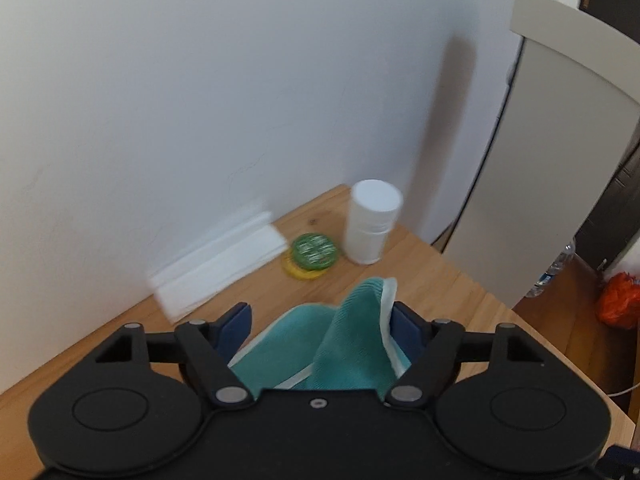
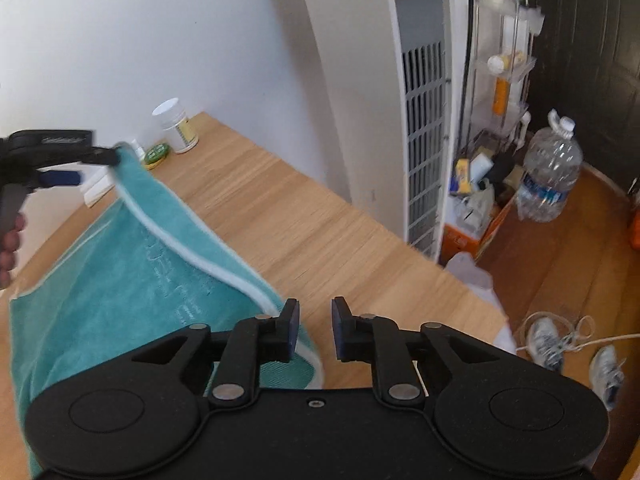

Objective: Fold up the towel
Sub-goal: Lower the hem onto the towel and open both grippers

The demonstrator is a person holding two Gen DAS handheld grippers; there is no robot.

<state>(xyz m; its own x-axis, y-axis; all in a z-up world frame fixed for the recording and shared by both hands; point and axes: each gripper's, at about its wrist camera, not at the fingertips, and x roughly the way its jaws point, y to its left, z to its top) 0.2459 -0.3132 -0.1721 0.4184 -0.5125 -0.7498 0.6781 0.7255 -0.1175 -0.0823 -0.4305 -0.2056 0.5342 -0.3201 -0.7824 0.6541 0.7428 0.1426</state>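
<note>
A teal towel (image 2: 120, 276) with a white border lies on the wooden table (image 2: 320, 220), its far edge lifted in a ridge. That ridge rises to one finger of my left gripper (image 2: 96, 166), whose jaws stand apart. In the left wrist view a bunched towel corner (image 1: 356, 344) stands between the wide-spread fingers of the left gripper (image 1: 320, 316) and leans on the right-hand pad. My right gripper (image 2: 316, 320) hovers over the towel's near right corner, open a little with nothing between its pads. A hand (image 2: 8, 240) holds the left gripper's handle.
A white bottle (image 1: 370, 224), a green-lidded tin (image 1: 314, 250) and folded white paper (image 1: 216, 268) sit at the table's far end against the wall. Beyond the table's right edge stand a white tower appliance (image 2: 424, 140), a big water jug (image 2: 550, 176) and shoes (image 2: 544, 340).
</note>
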